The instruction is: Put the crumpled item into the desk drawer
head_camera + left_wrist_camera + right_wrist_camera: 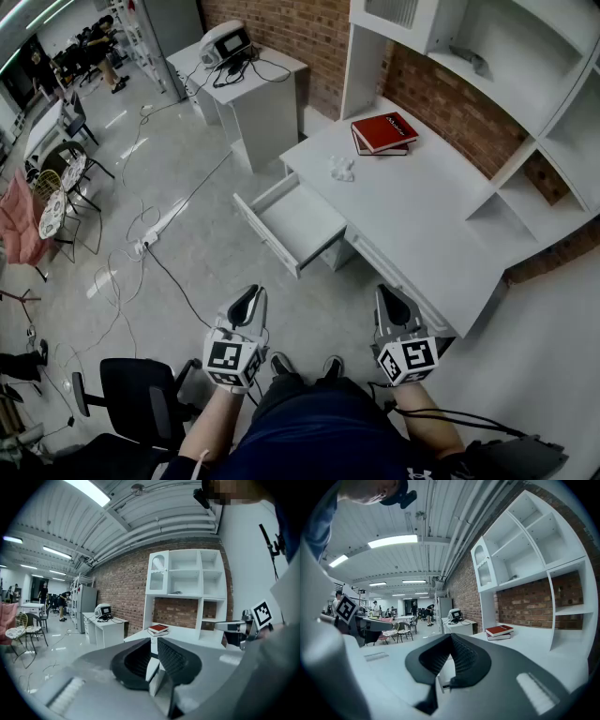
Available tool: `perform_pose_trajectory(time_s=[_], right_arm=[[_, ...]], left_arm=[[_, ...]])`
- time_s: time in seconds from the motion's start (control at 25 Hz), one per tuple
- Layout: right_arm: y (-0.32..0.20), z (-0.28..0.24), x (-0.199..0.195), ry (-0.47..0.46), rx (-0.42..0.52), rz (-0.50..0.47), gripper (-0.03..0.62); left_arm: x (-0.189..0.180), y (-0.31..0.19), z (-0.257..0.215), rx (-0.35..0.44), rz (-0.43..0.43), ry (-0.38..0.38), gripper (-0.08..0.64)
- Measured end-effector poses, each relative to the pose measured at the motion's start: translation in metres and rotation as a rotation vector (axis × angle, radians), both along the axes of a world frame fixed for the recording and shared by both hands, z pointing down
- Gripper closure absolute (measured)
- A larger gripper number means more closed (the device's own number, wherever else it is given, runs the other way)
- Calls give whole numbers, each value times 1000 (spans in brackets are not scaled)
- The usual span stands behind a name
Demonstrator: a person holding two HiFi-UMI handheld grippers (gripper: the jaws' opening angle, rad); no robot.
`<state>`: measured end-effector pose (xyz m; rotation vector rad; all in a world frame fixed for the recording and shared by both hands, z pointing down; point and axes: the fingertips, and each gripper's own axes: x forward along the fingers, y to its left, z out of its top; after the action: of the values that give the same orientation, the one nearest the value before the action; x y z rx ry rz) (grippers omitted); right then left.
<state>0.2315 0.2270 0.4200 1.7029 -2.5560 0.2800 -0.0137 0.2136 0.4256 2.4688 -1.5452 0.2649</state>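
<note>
Desk drawer (302, 223) open — left tongs (249, 294) slightly parted, right tongs (390, 296) closed — both empty.

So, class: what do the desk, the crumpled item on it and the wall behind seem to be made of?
Desk: probably painted or laminated board; uniform matt white, crisp edges.
Crumpled item: likely paper or tissue; white, creased lump, too small to confirm.
Wall: exposed red brick; mortar joints show.

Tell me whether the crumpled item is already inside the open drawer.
No, the crumpled item lies on the desk top near the red books, outside the drawer.
</note>
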Motion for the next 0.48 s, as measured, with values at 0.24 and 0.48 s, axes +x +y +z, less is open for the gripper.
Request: perform_pose_trajectory(time_s=[0.24,0.48], right_arm=[[-2,6,52,7,0,12,592],[5,9,65,-34,-6,34,591]], left_arm=[[21,-5,7,-7,-48,20,512],[37,0,6,-11,-34,24,512]])
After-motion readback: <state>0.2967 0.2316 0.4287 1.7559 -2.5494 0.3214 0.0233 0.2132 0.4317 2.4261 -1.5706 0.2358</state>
